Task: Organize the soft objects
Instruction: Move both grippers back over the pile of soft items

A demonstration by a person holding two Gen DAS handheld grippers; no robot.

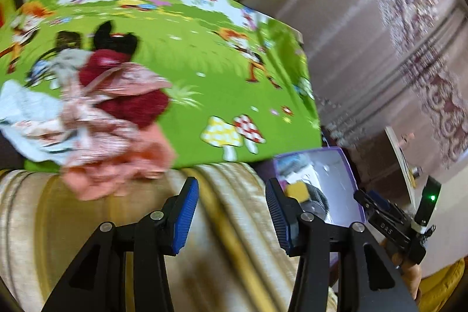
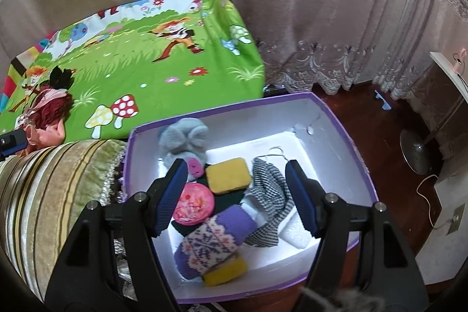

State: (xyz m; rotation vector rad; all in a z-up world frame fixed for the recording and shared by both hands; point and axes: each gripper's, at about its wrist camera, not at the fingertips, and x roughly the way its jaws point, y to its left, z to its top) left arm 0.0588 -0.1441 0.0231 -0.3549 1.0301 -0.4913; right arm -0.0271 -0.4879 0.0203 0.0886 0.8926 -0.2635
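Only in the right wrist view is the purple box's (image 2: 336,119) filling seen: grey plush toy (image 2: 184,141), yellow sponge (image 2: 228,174), checked cloth (image 2: 269,195). The unsorted cloth pile (image 1: 111,107) on the green mat (image 1: 204,60) is shown fully by the left wrist view. Both the left gripper (image 1: 231,215) and right gripper (image 2: 237,195) are angled downward, jaws parted, nothing held.

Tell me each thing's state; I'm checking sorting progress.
Left gripper: open, empty.
Right gripper: open, empty, above the box.
Purple cardboard box: lidless, partly filled.
Grey fleece toy: in the box.
Checked black-and-white cloth: crumpled in the box.
Pile of pink and maroon clothes: unsorted on the green cartoon mat.
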